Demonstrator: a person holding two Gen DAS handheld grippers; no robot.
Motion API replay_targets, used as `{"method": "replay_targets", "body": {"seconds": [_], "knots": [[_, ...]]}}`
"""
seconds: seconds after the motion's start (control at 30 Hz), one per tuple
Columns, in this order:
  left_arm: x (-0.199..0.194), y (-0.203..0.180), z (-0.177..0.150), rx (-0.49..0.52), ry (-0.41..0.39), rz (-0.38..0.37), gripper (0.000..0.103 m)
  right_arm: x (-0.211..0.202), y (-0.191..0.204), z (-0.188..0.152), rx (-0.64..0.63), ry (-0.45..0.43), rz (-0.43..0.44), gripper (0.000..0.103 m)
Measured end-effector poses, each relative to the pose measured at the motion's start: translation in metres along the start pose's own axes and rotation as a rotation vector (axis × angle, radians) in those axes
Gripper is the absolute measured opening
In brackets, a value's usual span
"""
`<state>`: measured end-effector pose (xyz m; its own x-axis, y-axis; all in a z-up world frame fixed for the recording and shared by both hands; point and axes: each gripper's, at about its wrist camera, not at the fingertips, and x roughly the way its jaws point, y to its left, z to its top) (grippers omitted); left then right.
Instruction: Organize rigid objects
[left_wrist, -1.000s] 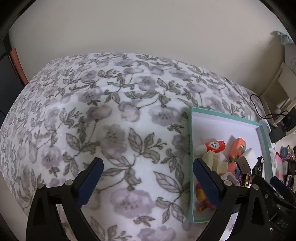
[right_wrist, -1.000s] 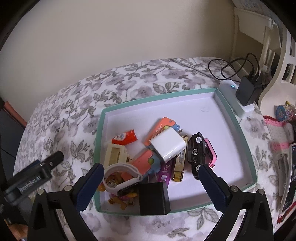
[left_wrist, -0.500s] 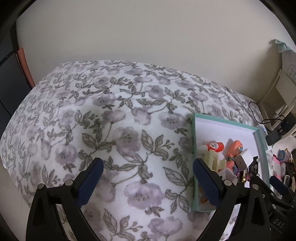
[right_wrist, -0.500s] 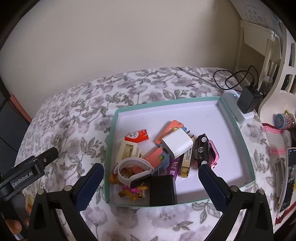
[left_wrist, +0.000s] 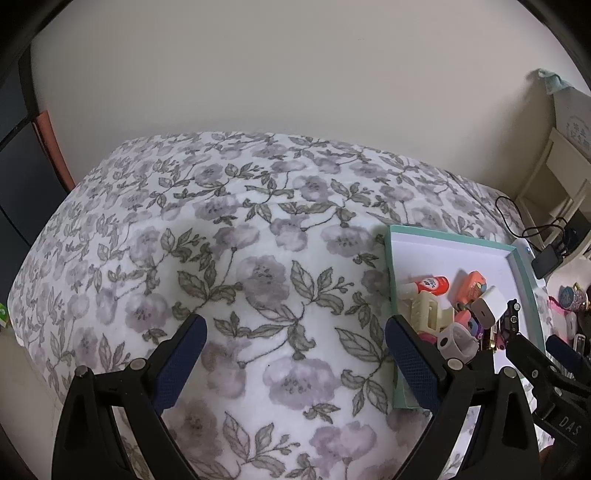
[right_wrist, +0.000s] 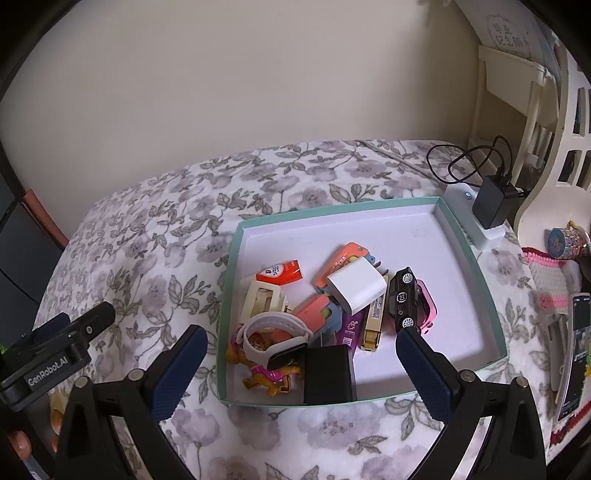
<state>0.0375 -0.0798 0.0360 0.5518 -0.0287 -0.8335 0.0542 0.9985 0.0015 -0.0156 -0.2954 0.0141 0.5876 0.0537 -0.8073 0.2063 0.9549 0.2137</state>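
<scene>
A teal-rimmed white box lies on the floral bedspread and holds several small items: a white charger cube, a black toy car, a white watch, a black block, an orange-capped tube and a cream clip. My right gripper is open and empty, above the box's near edge. My left gripper is open and empty over bare bedspread, left of the box.
A black charger with cable sits on a white power strip behind the box. A phone and pink crochet mat lie to the right. A cream shelf stands at the back right. Wall runs behind the bed.
Both grippers have pulled back and up from the bed. The box and its items look smaller and farther away. Nothing in the box has moved.
</scene>
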Motion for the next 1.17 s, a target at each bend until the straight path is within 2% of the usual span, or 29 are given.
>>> {"method": "replay_targets", "body": {"seconds": [0.63,1.17], "knots": [[-0.0071,-0.0080,-0.0055,0.055,-0.016,0.038,0.097,-0.0011,0.0000,0.0000,-0.003,-0.003,-0.009,0.103],[-0.0099,-0.0074,-0.0077,0.048,-0.028,0.058,0.097,-0.0016,0.0001,-0.0016,-0.002,0.002,-0.010,0.103]]}}
